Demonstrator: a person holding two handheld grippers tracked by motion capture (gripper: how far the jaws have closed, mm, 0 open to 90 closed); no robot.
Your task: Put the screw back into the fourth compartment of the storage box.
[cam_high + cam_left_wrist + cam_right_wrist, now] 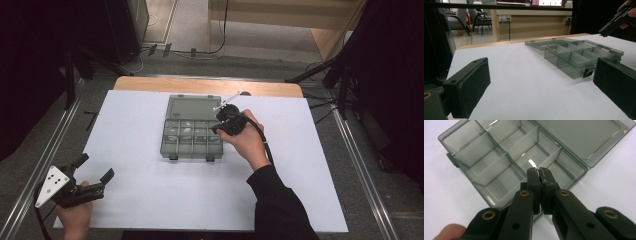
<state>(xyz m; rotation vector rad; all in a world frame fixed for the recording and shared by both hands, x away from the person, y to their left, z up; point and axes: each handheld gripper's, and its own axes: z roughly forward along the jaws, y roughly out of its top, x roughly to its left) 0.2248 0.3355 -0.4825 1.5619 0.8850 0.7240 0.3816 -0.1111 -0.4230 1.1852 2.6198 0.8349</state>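
Observation:
A smoky transparent organiser box lies open in the middle of the white table, with its lid folded flat on the far side. Its compartments look empty. My right gripper hovers over the box's right end, shut with nothing visible between the jaws. In the right gripper view the tips hang above a right-hand compartment, next to the lid. My left gripper rests near the table's front left corner, open and empty, well apart from the box.
The white board covers a wooden table whose back edge shows beyond it. Black stands and cables flank the table on the floor. A wooden counter and chairs stand far behind.

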